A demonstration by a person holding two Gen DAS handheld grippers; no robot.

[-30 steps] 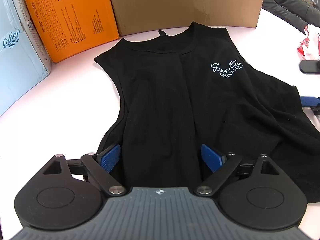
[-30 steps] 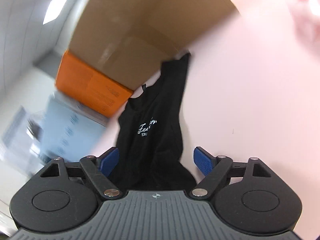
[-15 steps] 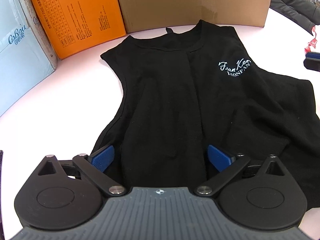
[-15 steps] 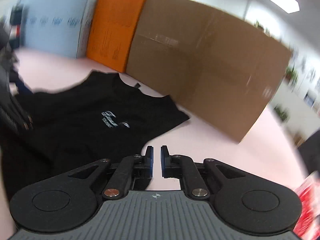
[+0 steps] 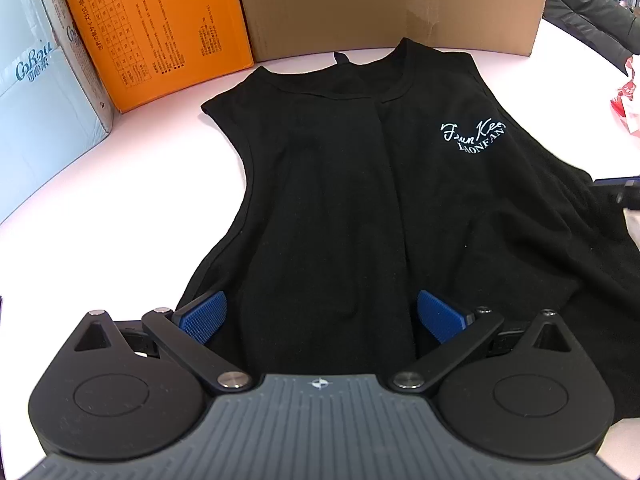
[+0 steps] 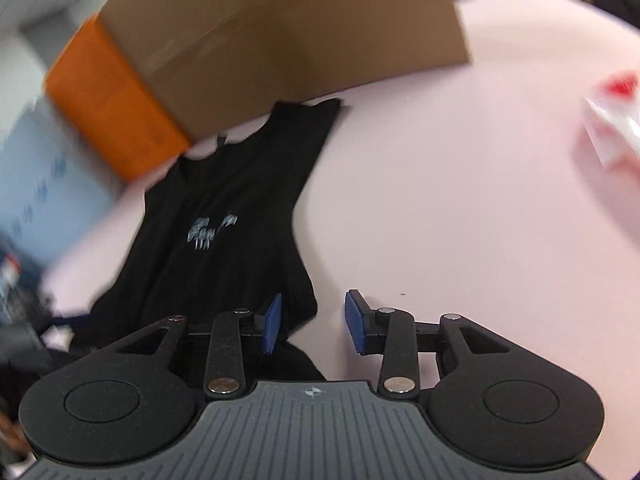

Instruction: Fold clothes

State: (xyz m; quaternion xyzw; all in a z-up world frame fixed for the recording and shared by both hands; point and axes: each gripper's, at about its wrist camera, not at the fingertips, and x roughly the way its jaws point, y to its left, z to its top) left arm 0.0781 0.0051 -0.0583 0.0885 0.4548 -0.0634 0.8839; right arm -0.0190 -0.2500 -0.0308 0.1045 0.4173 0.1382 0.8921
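Observation:
A black sleeveless top [image 5: 360, 184] with a pale blue chest logo [image 5: 474, 136] lies on the white table, neck towards the boxes. My left gripper [image 5: 322, 316] is open over its lower middle, blue pads either side of a fabric ridge. My right gripper [image 6: 313, 322] is open at the top's right edge [image 6: 304, 300], its left pad over cloth and its right pad over bare table. The right gripper's tip [image 5: 618, 190] shows at the right edge of the left wrist view. The top also shows in the blurred right wrist view [image 6: 224, 232].
An orange box [image 5: 152, 28], a brown cardboard box [image 5: 392, 4] and a pale blue box [image 5: 40, 92] stand along the far side. A red and white plastic bag [image 5: 628, 92] lies at the right. The table [image 6: 460, 200] extends right of the top.
My right gripper was shut half a second ago and has opened, swinging back down to the top's right edge. The left gripper has edged back slightly, staying open.

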